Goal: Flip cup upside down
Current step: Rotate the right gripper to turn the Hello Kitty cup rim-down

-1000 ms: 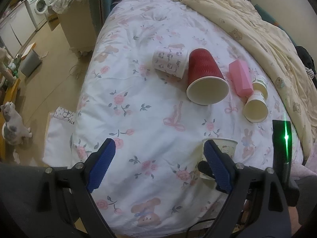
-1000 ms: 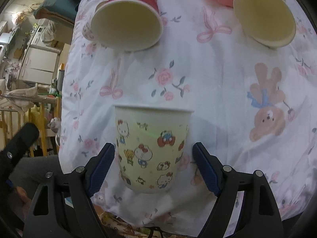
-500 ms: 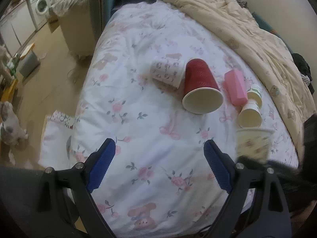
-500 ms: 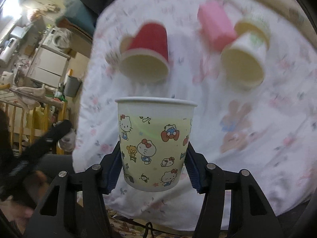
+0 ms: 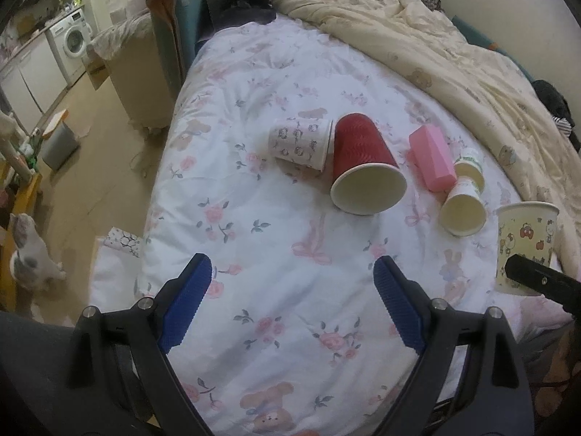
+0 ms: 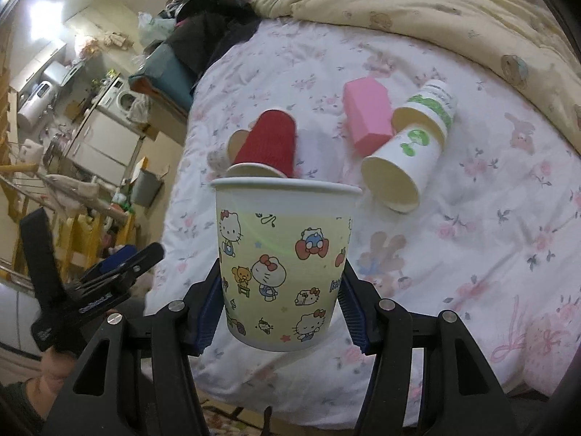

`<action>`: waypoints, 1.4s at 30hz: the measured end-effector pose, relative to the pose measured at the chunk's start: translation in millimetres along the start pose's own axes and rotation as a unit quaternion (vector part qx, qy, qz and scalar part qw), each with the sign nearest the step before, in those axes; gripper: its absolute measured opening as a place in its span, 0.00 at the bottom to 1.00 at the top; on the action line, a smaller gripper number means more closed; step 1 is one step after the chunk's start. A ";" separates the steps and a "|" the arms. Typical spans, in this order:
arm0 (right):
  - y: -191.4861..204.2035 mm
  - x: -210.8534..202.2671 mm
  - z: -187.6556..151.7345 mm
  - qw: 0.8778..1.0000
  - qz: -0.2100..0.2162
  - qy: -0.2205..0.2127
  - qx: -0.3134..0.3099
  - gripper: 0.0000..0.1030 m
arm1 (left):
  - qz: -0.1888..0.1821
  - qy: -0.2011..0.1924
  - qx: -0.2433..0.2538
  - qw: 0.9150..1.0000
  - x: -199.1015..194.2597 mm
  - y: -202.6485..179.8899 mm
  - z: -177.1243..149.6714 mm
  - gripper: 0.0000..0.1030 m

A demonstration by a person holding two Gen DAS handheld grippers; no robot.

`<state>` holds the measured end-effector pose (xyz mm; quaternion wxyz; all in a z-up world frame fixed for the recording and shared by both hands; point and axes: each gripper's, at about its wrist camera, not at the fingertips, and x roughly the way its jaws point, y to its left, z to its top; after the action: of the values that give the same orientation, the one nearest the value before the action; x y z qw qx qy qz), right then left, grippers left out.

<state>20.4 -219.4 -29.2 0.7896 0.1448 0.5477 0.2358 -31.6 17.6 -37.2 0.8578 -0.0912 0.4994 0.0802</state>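
Note:
My right gripper (image 6: 281,301) is shut on a yellow cartoon-print paper cup (image 6: 283,261), held upright with its mouth up, above the near edge of the bed. The same cup (image 5: 524,247) shows at the right of the left wrist view, off the sheet, with a right-gripper finger (image 5: 537,281) across it. My left gripper (image 5: 290,309) is open and empty over the floral sheet (image 5: 254,225), left of the cup.
On the sheet lie a red cup (image 5: 365,167), a patterned white cup (image 5: 301,143), a pink box (image 5: 432,161) and two nested white-and-green cups (image 5: 464,200), all on their sides. A beige duvet (image 5: 454,51) covers the far right. The floor (image 5: 98,167) lies left.
My right gripper closed on the cartoon cup and lifted it off the sheet, upright. The left gripper rose and stayed open.

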 end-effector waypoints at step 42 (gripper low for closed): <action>30.9 13.5 -15.3 0.996 0.008 0.033 -0.086 0.57 | -0.150 0.064 0.051 0.985 11.5 -57.5 28.9 0.95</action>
<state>3.4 -186.5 -30.4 0.7784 0.0733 0.5503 0.2929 11.5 -30.8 -28.8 0.8299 -0.1262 0.5374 -0.0806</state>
